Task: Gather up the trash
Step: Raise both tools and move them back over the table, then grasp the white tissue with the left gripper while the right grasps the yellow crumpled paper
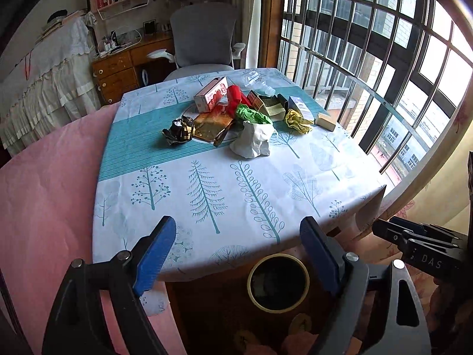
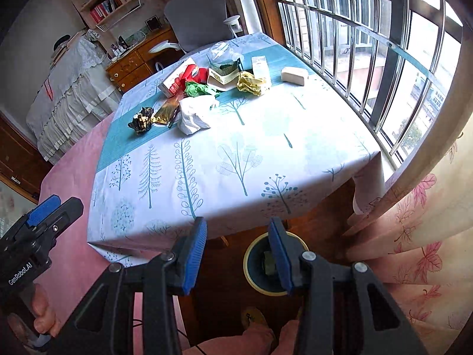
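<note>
Spreading across the table (image 1: 207, 177), trash (image 1: 236, 118) forms a band running left-right along the far teal stripe. The bin (image 1: 278, 281) stands upright below, mouth up. Both grippers (image 1: 236, 251) (image 2: 238, 254) gape empty.

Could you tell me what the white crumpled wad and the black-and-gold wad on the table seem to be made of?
White wad: probably matte paper, judging by its stiff, sharp creases. Black-and-gold wad: likely glossy foil or metallised wrapper, since its crumpled facets glint.

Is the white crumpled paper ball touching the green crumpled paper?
Touching. In the right wrist view, the white paper ball sits against the green paper, no tablecloth showing between them.
</note>
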